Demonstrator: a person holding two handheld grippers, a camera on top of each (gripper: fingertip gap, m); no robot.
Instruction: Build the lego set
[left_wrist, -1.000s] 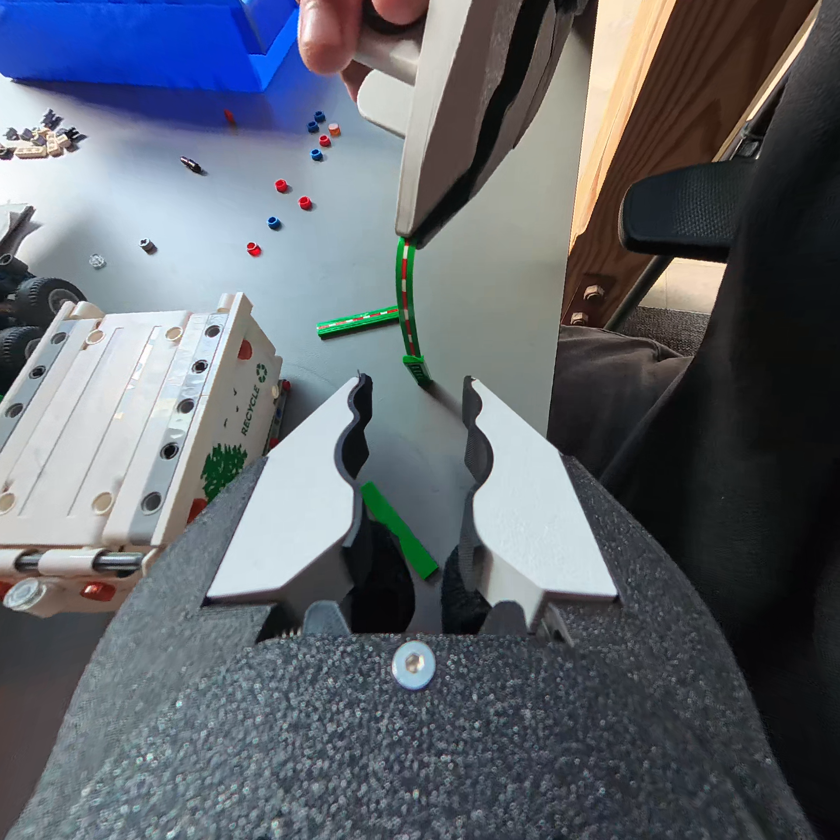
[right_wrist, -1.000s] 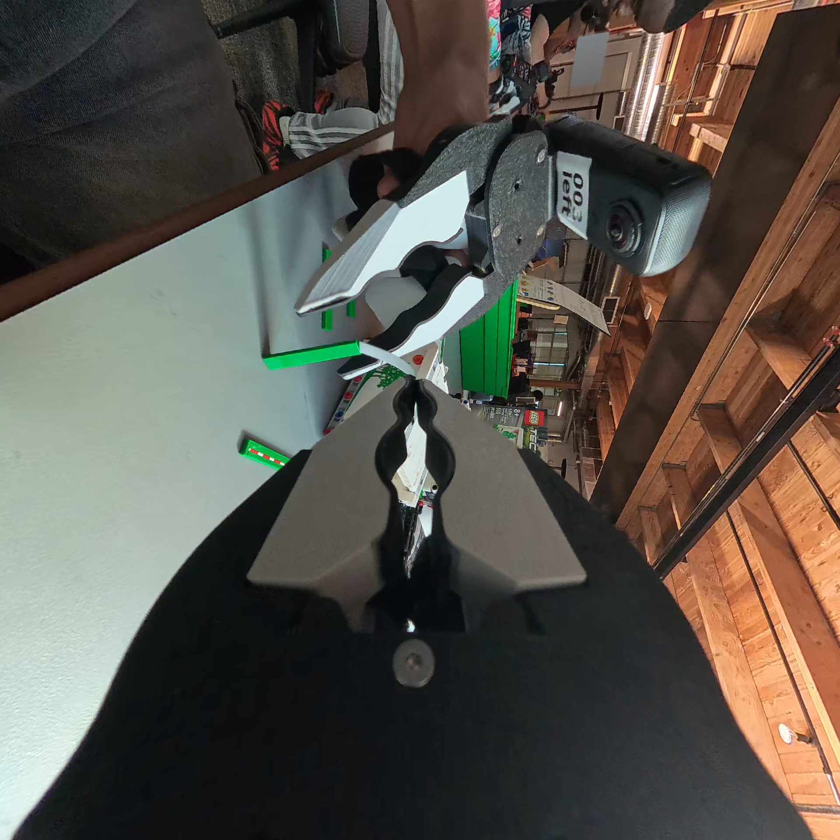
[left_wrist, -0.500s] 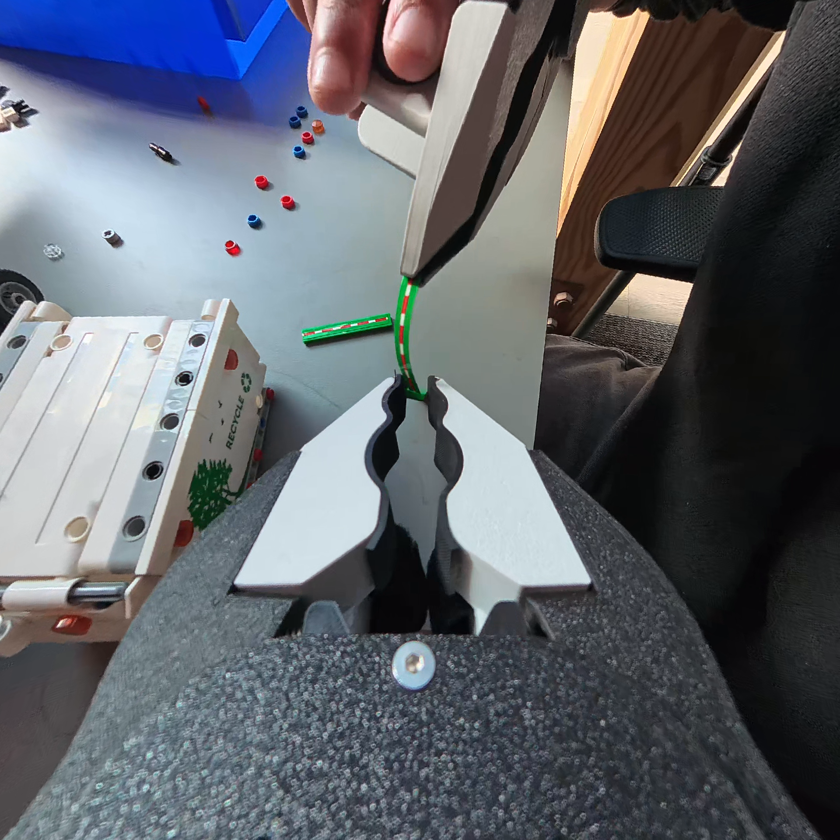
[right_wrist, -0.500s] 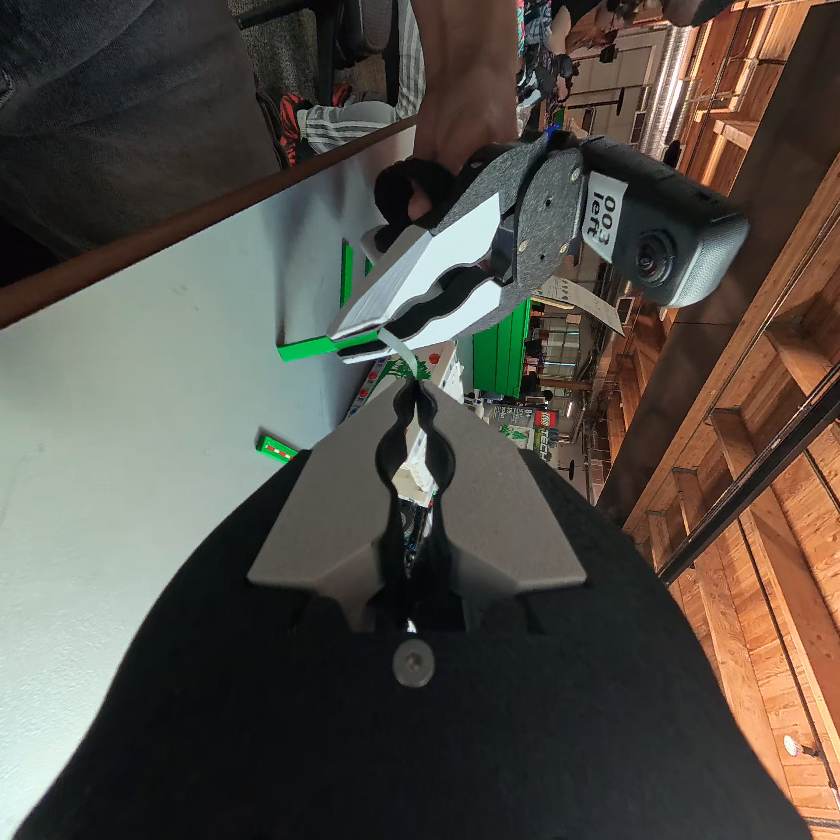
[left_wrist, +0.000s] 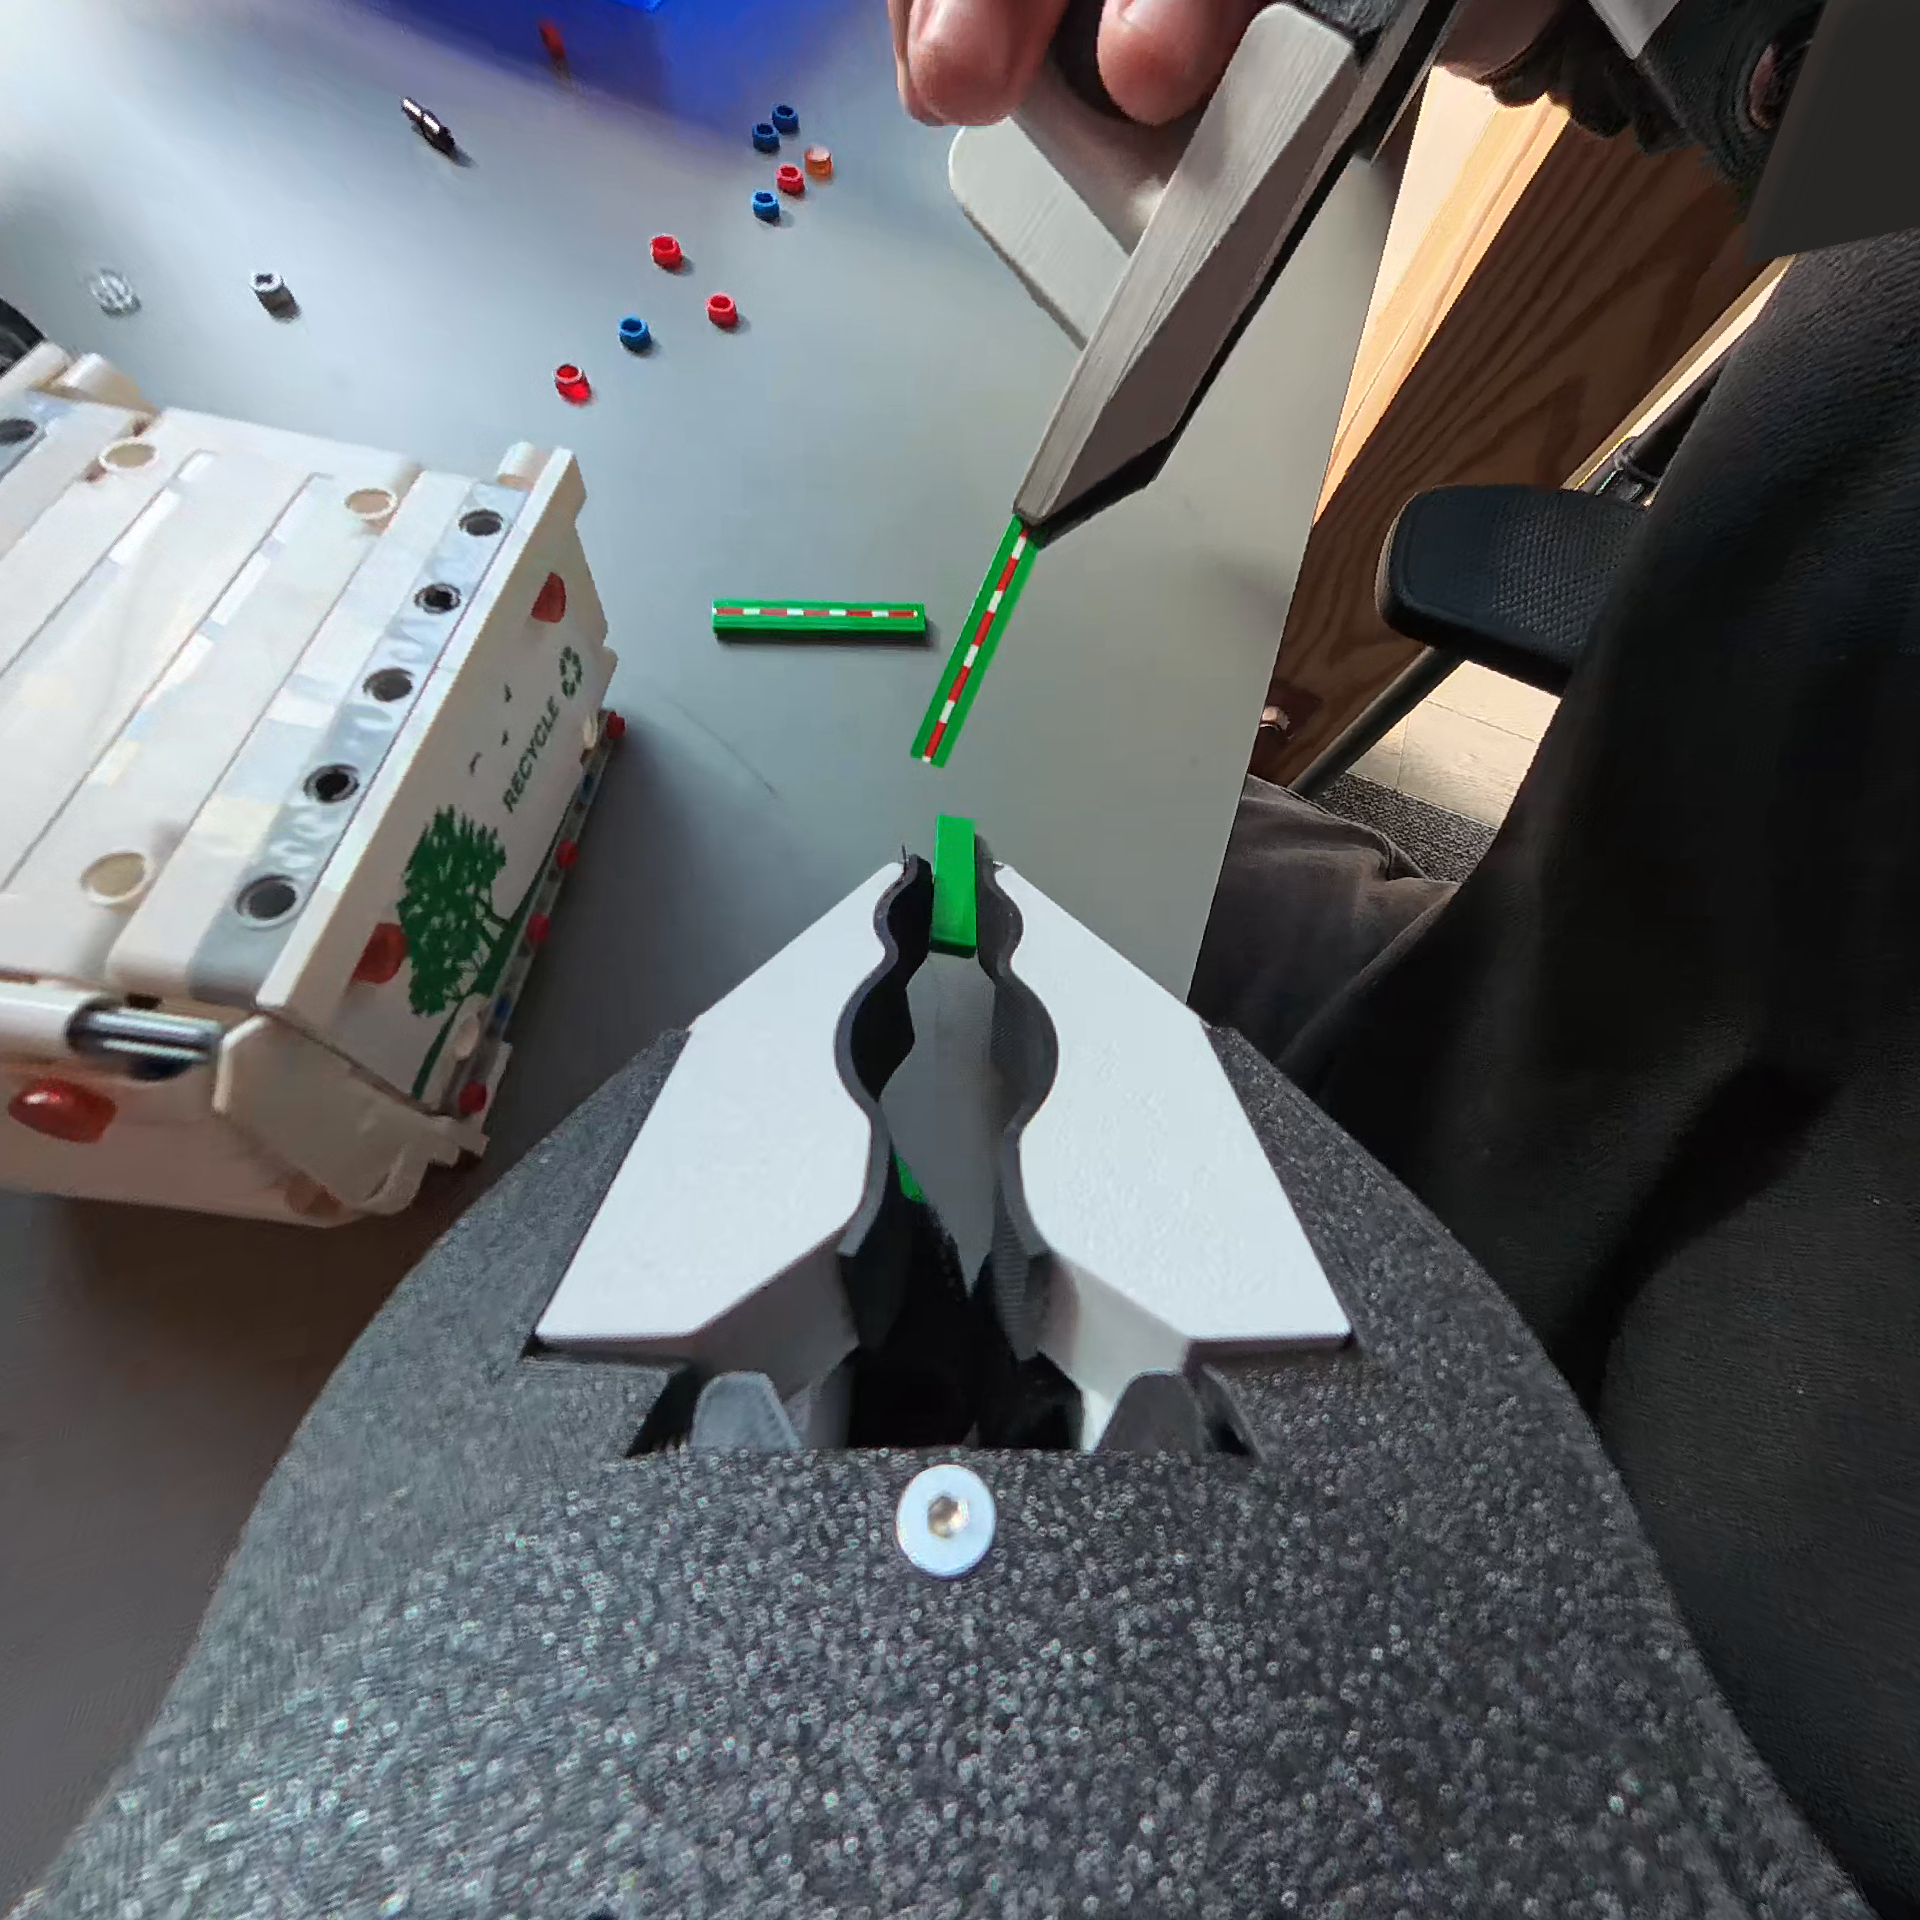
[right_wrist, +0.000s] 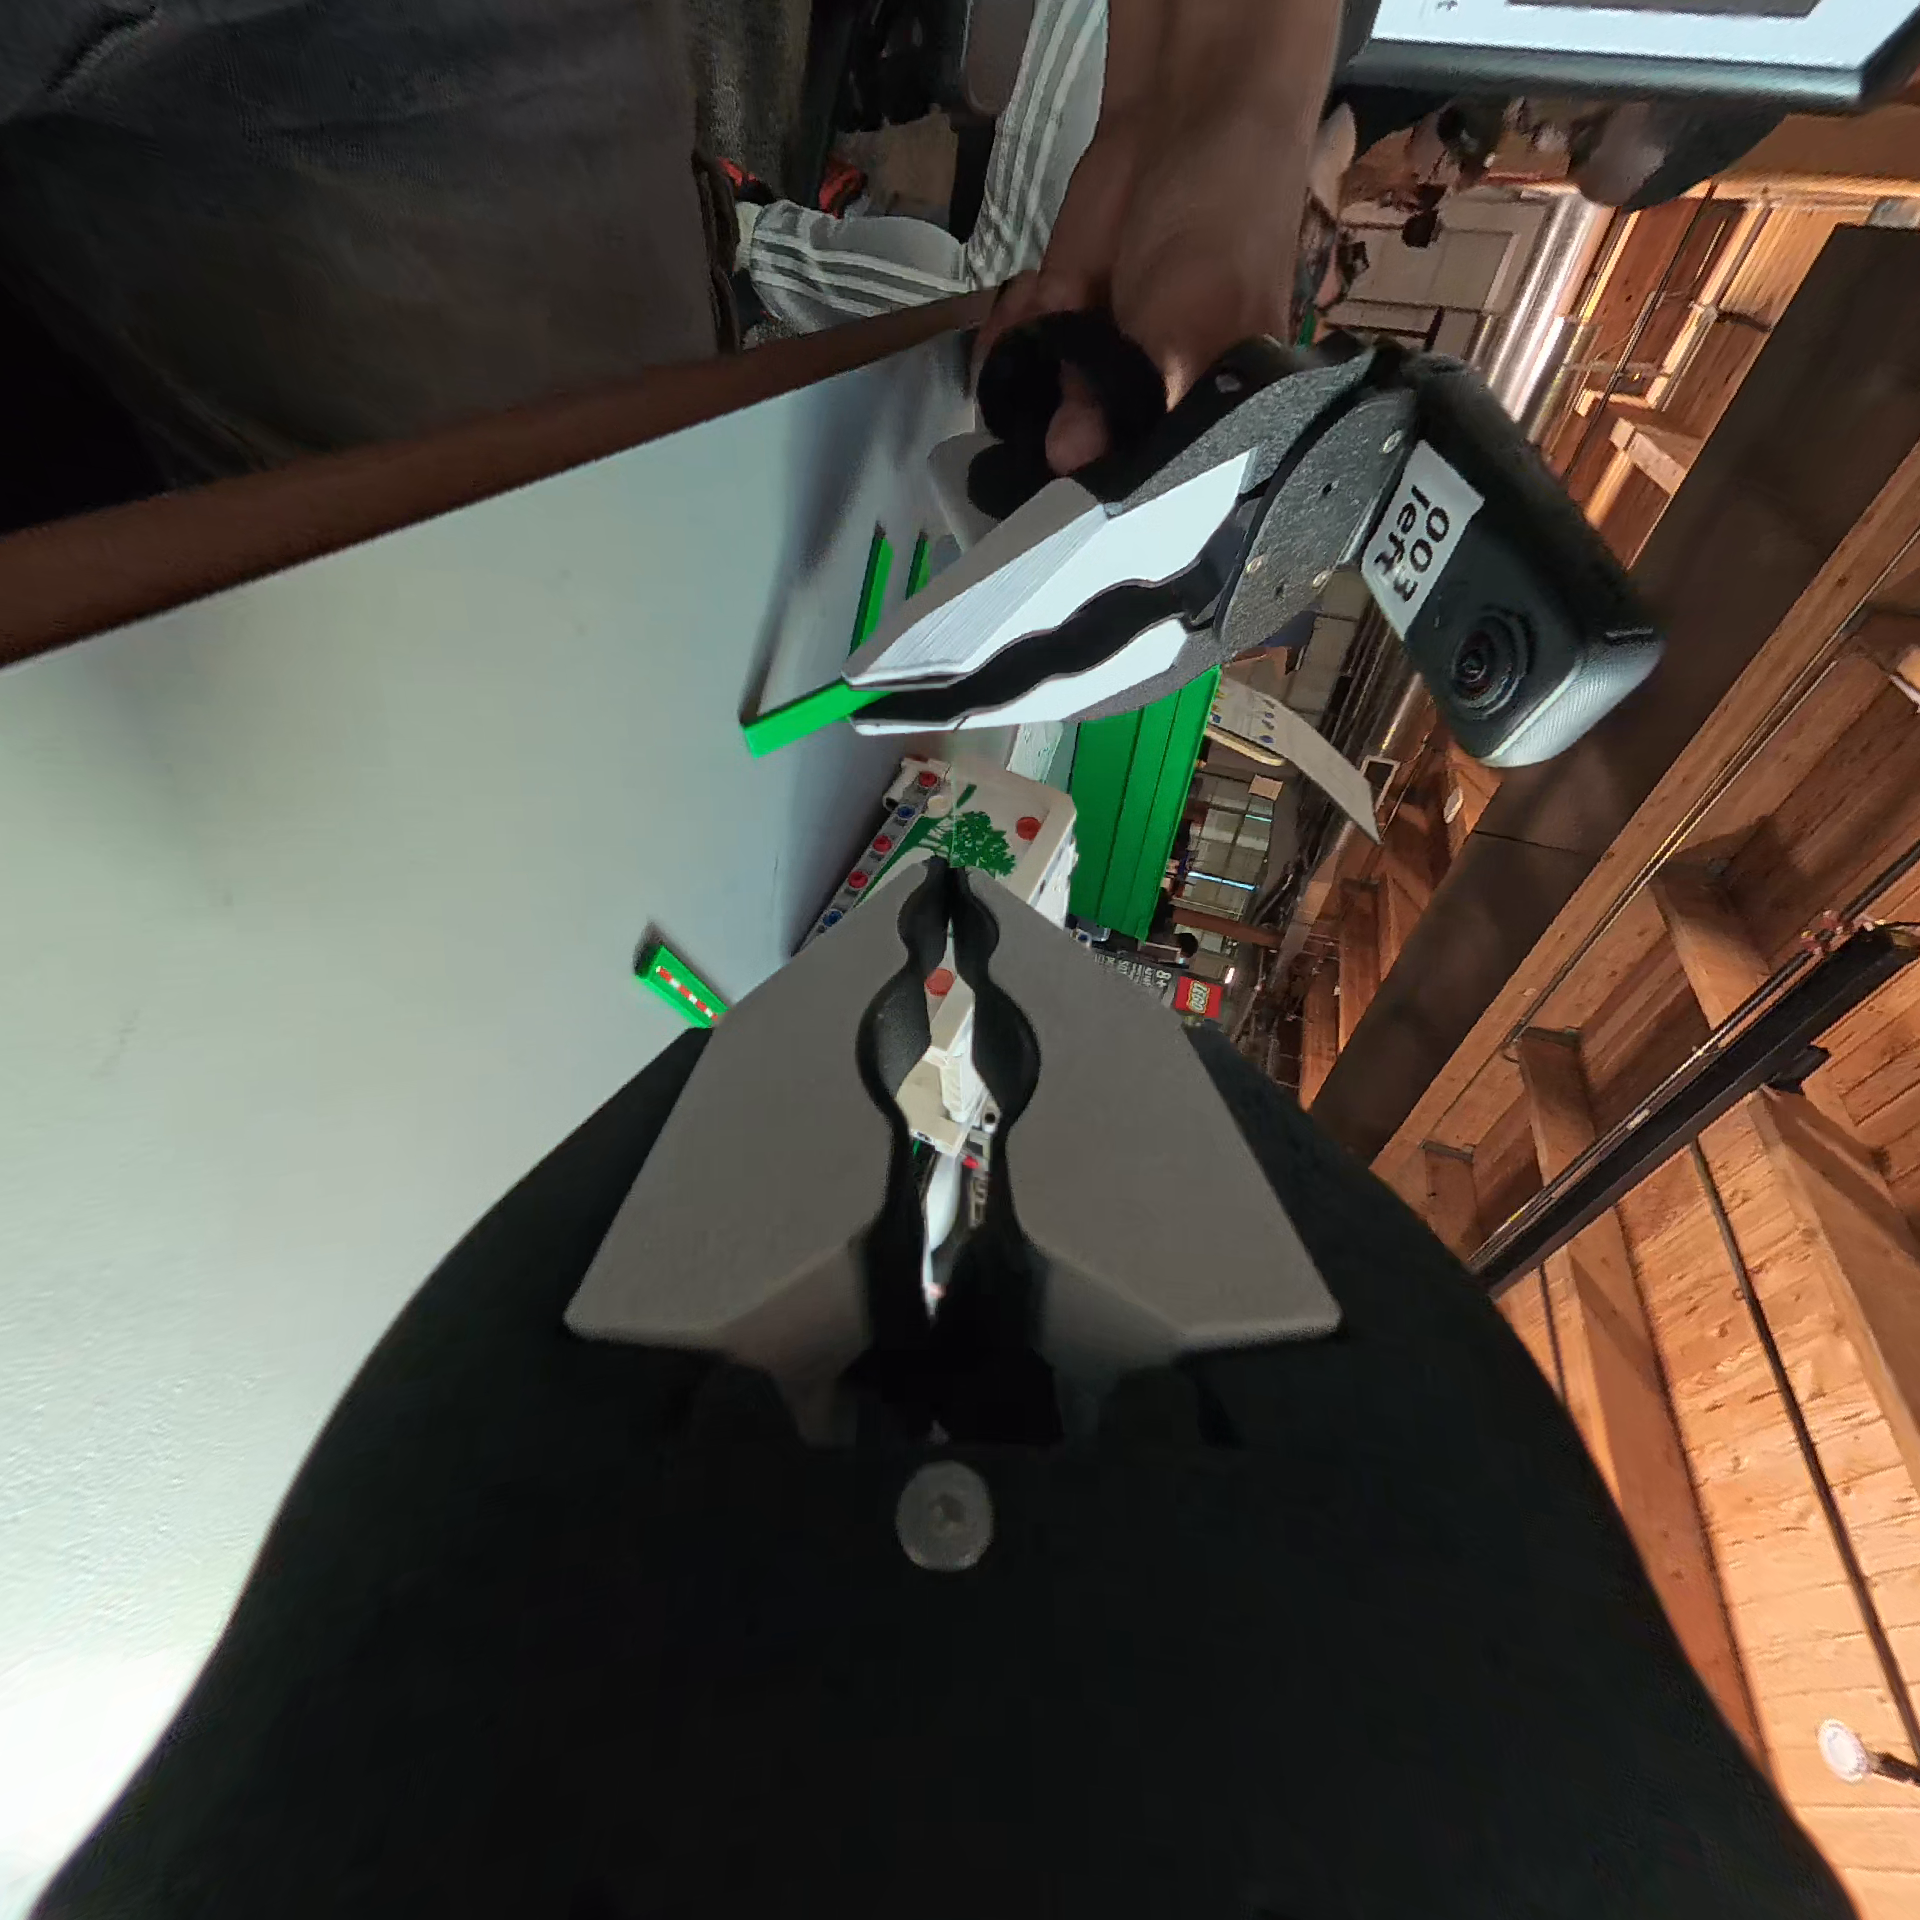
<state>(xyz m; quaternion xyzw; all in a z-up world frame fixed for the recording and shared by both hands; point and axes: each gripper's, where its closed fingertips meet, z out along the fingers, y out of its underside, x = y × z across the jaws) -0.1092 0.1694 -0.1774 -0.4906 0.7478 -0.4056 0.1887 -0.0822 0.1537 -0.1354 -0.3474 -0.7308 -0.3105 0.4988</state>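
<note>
Tools mid-handoff above counter (left_wrist: 790, 727): your left tool (left_wrist: 951, 883) pinches plain green tile (left_wrist: 954, 883) upright; your right tool (left_wrist: 1081, 504) grips striped strip (left_wrist: 971, 649), hanging just beyond, nearly end-to-end, apart. White truck body (left_wrist: 291, 727) waits left.

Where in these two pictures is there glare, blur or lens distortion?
Left wrist view: sharp near the green tile; blue bin corner blurred; table shows soft sheen. Right wrist view: table glares pale; wide-angle lens tilts the room; left gripper slightly soft.

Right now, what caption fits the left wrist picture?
Left tool pinches a plain green strip; right tool holds a striped one above the table.
</note>
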